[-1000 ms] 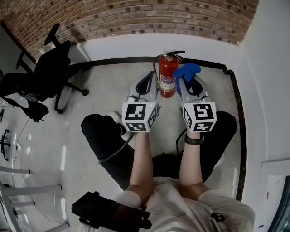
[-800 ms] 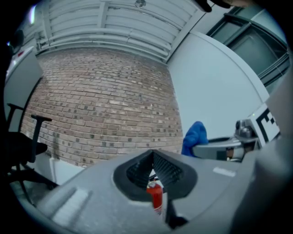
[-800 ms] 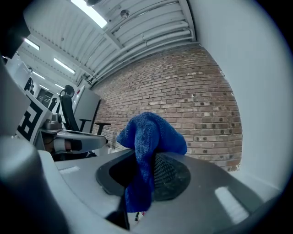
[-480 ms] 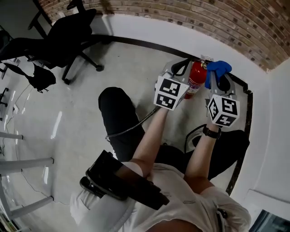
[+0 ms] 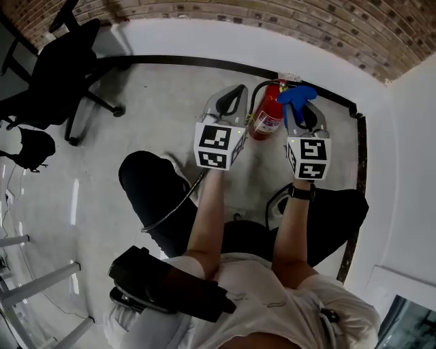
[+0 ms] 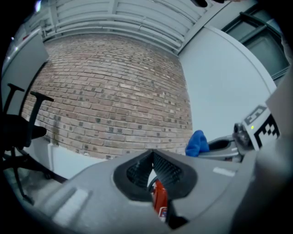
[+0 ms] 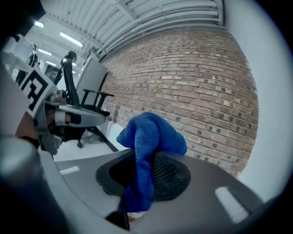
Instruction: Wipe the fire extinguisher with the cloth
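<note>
We see one brick wall (image 5: 272, 20) running behind the floor's corner, and one black office chair (image 5: 58, 71) well off to the left. One red fire extinguisher (image 5: 267, 119) stands on the floor by the wall, between our two grippers. The left gripper (image 5: 230, 103) hangs just beside it, jaws pressed together on nothing. The right gripper (image 5: 302, 109) pinches the one blue cloth (image 5: 296, 95), bunched over its jaw tips, near the extinguisher's top

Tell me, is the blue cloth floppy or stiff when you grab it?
Probably floppy: the blue cloth bunches up and hangs limp between the jaws of the right gripper. Likely light too, since one small pinch holds it. Its fuzzy surface probably won't slip.
</note>
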